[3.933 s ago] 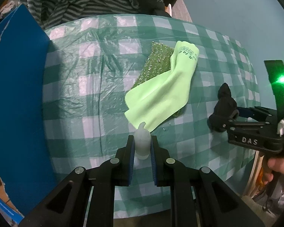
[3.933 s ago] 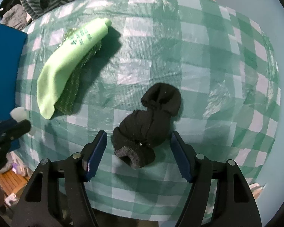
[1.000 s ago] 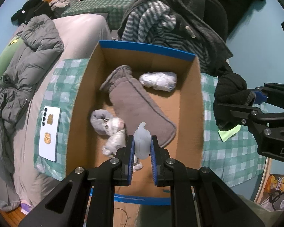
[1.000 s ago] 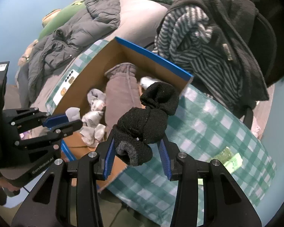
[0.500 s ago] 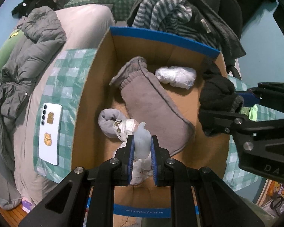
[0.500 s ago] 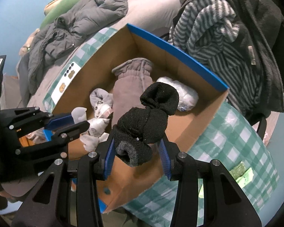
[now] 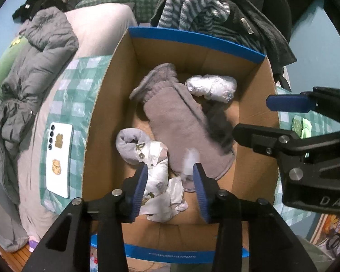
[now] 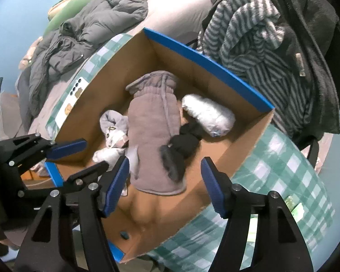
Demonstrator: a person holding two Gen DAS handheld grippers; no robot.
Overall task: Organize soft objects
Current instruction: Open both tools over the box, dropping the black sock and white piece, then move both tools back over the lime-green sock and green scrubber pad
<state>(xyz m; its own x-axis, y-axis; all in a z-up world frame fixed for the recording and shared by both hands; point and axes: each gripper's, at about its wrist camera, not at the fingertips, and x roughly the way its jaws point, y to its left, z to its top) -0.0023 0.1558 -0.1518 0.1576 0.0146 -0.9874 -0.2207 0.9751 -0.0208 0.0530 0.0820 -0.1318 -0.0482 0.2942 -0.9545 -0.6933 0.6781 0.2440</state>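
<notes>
A cardboard box with blue edges (image 7: pixel 192 35) (image 8: pixel 206 61) holds several soft things. A large grey sock (image 7: pixel 183 127) (image 8: pixel 154 136) lies along its middle. A black sock bundle (image 8: pixel 181 147) (image 7: pixel 217 122), blurred, drops beside it. A small white piece (image 7: pixel 189 161) (image 8: pixel 132 156), also blurred, falls onto the grey sock. White bundles (image 7: pixel 212 87) (image 8: pixel 208 115) lie in the box. My left gripper (image 7: pixel 170 183) is open over the box's near side. My right gripper (image 8: pixel 163 183) is open above the box.
A white phone (image 7: pixel 57 158) lies on the checked cloth (image 7: pixel 77 95) left of the box. A striped garment (image 8: pixel 256 29) hangs over a chair behind the box. A grey jacket (image 7: pixel 34 68) lies on the bed. A green sock and sponge (image 7: pixel 302 125) lie on the table at right.
Both grippers have opened over the box. The black sock bundle left the right gripper and the small white piece left the left gripper; both are falling into the box.
</notes>
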